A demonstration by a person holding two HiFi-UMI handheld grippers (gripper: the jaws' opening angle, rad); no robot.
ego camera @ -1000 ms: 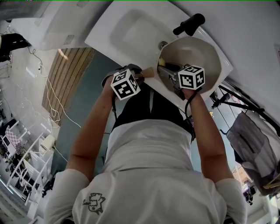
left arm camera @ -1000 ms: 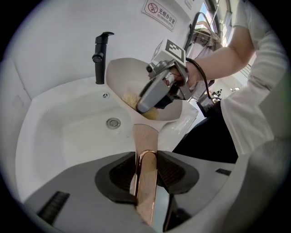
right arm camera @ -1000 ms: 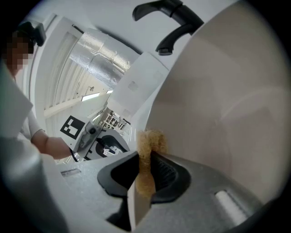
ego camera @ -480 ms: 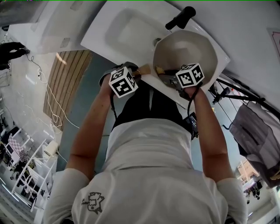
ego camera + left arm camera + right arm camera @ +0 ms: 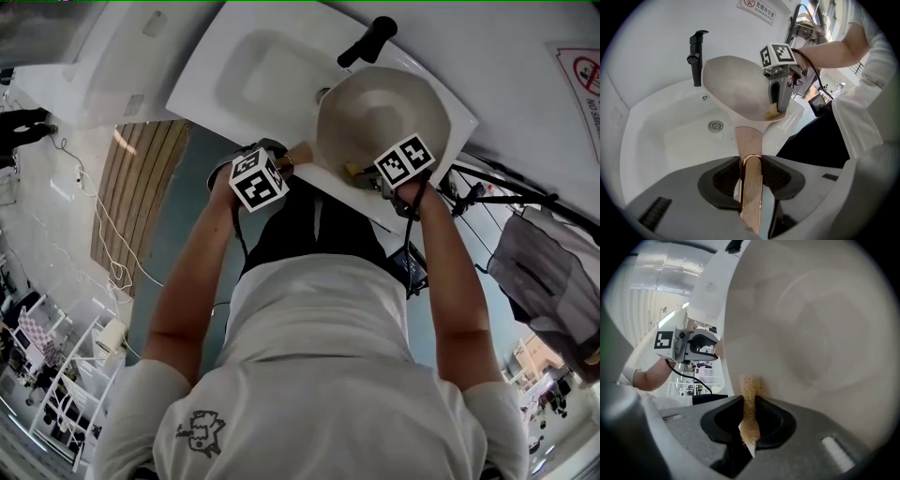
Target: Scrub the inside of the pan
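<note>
White sink (image 5: 262, 75), pan (image 5: 384, 112) tilted over its right end. Left gripper (image 5: 751, 165) clamps the handle (image 5: 748, 139); right gripper (image 5: 749, 409) pinches a sponge (image 5: 751, 386) against the pan's inside.

Sponge (image 5: 354, 172) nearer rim of pan (image 5: 380, 108)

White sink (image 5: 267, 80), black faucet (image 5: 367, 42), wall sign (image 5: 583, 77)

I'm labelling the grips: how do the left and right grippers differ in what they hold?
The left gripper is shut on the rigid copper-toned handle of the pan; the right gripper pinches a soft tan scrub pad. The left sits outside the pan; the right reaches inside it. Both are shut on something.
</note>
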